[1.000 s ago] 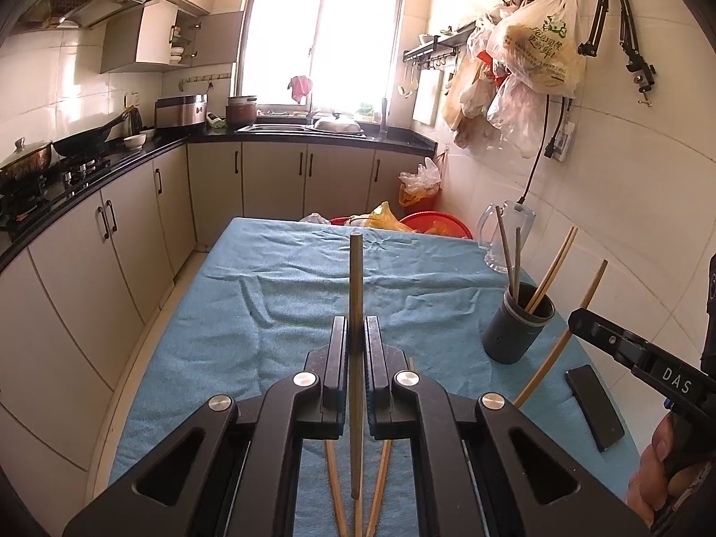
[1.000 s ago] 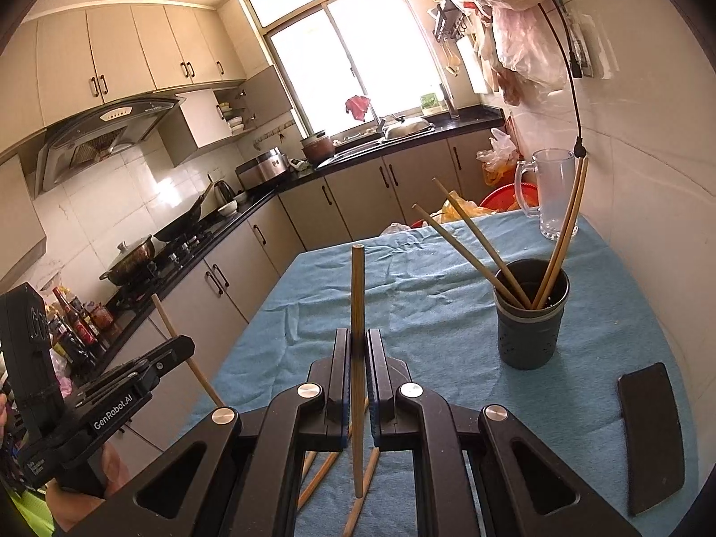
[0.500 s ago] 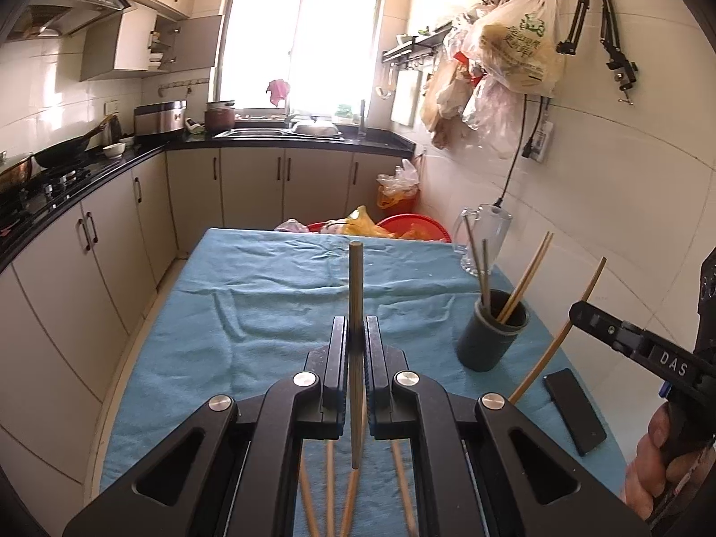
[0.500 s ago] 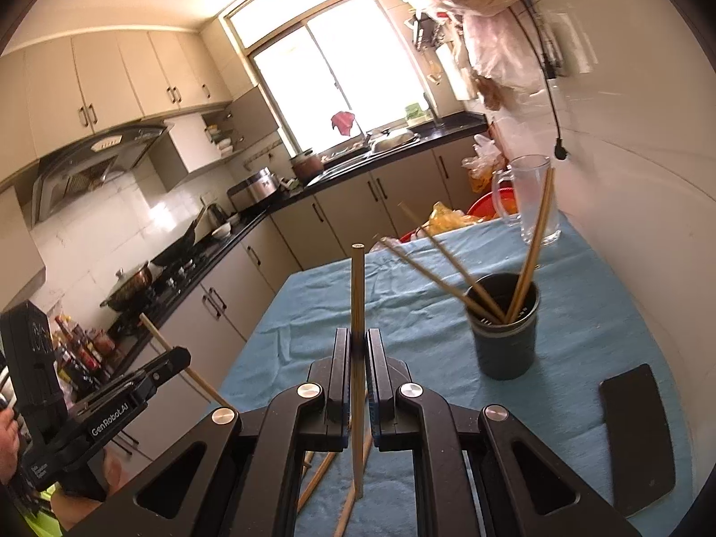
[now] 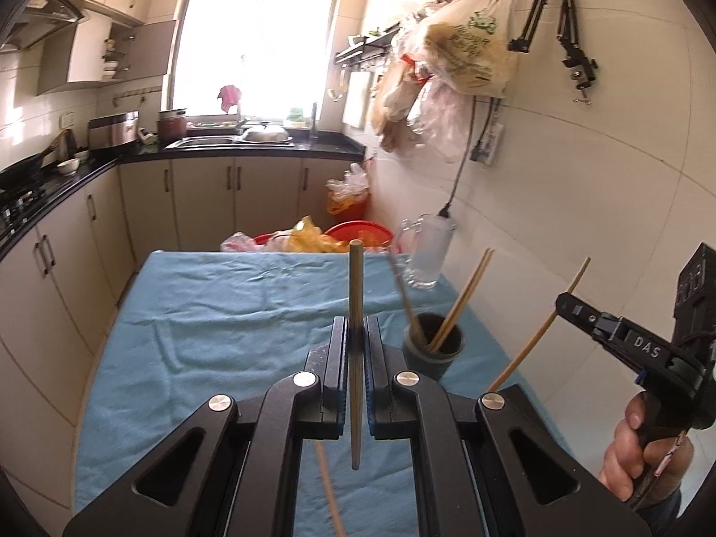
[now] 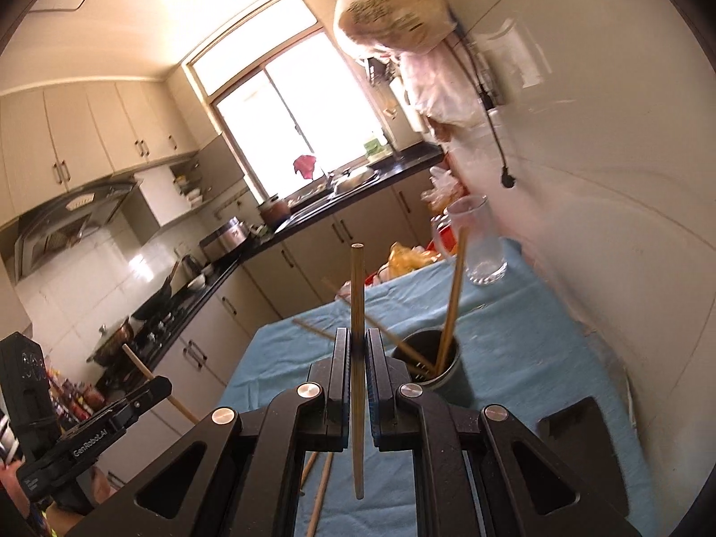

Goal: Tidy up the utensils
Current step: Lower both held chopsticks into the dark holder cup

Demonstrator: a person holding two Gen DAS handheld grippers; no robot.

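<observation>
Chopsticks (image 5: pixel 355 313) (image 6: pixel 357 335) clamped upright in left tongs (image 5: pixel 356 335) and right tongs (image 6: pixel 357 344), above bench (image 5: pixel 223 313) near holder (image 6: pixel 443 371); tilted sticks inside may deflect insertion.

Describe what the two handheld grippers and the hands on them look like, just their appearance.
Both grippers are matte black with angular linkage arms, silver round pivot pins and blue-edged finger pads. The right gripper carries white "DAS" lettering; the left gripper reads "GenRobot.AI". Each has a boxy black block at its rear. The right hand is bare; the sleeve is hard to make out. No cables show.
</observation>
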